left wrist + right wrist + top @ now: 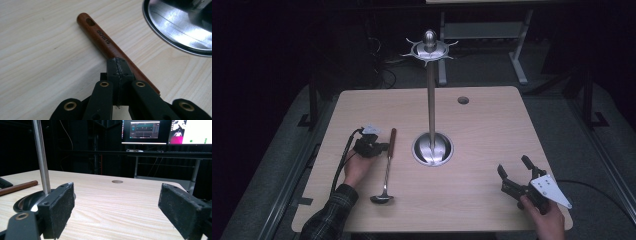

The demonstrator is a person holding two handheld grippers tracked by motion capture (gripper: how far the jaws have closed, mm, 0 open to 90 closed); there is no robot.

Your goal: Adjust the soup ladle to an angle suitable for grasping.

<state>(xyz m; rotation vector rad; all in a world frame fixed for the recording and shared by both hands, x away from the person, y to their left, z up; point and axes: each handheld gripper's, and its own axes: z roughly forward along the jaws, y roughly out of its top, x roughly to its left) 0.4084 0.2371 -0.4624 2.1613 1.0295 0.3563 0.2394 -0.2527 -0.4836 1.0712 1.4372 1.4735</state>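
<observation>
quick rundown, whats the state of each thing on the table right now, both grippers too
ladle: lying flat on the table, bowl toward the person, wooden handle beside the stand's base
left gripper: jaws closed together over the ladle's handle
right gripper: open, empty, near the table's right front
utensil stand: upright, hooks bare
table: hole near far edge uncovered

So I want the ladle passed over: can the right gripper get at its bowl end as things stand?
Probably yes. The right gripper is open, and bare table lies between it and the ladle; the stand sits farther back.
</observation>
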